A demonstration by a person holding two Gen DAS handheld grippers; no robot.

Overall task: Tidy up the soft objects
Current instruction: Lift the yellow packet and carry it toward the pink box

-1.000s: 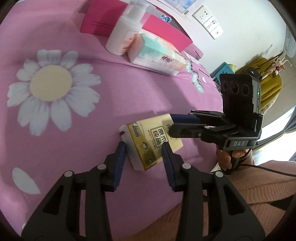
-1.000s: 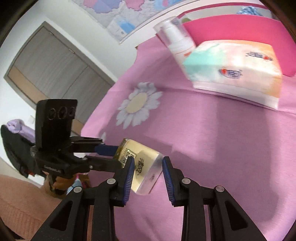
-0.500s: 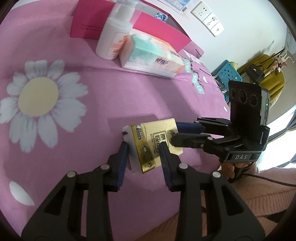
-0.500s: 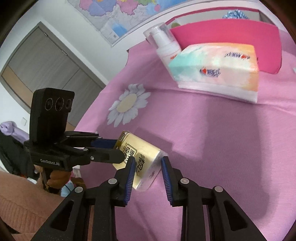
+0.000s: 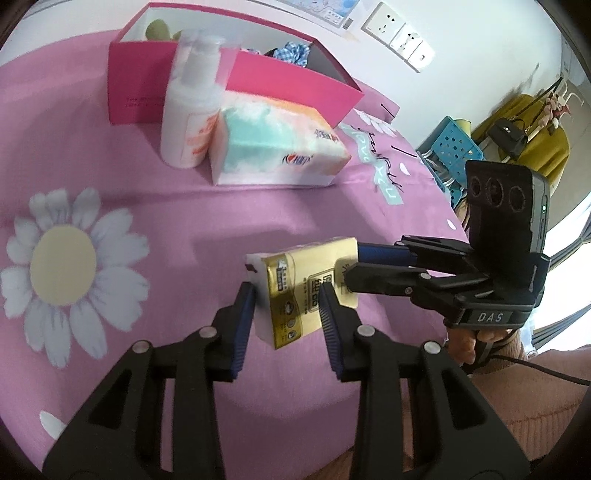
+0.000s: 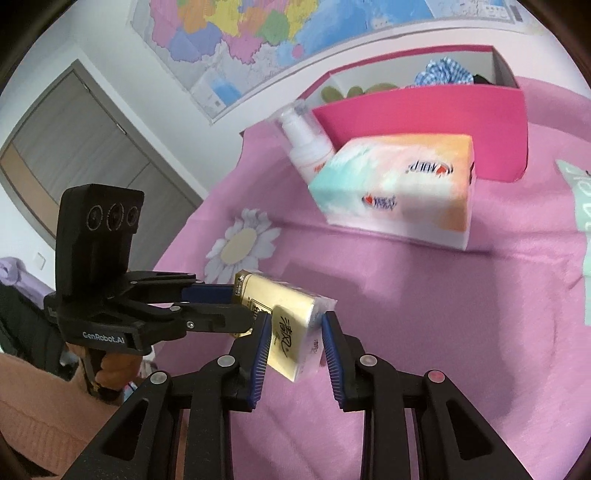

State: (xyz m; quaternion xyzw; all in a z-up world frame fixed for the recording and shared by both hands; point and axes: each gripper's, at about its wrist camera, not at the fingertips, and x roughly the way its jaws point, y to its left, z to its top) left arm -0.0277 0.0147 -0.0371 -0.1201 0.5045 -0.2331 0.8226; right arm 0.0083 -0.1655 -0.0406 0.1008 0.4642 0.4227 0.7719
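While both grippers' jaws pinch it, the yellow tissue pack [image 5: 303, 284] hangs above the bedspread [image 5: 147, 206].

Tongs: two, left tongs [image 5: 286, 301] and right tongs [image 6: 295, 328], meeting on one pack
Small gold tissue packs: one [image 5: 303, 284], between both pairs of tongs
Large tissue packs: one [image 5: 273, 147], well beyond the tongs
Pump bottles: one [image 5: 190, 107], just beside the large pack, beyond the tongs
Pink boxes: one [image 5: 291, 86], farthest from the tongs
Printed daisies on the pink bed cover [image 5: 166, 214]: one whole [image 5: 62, 262], left of the left tongs
Wall sockets: three [image 5: 397, 35]
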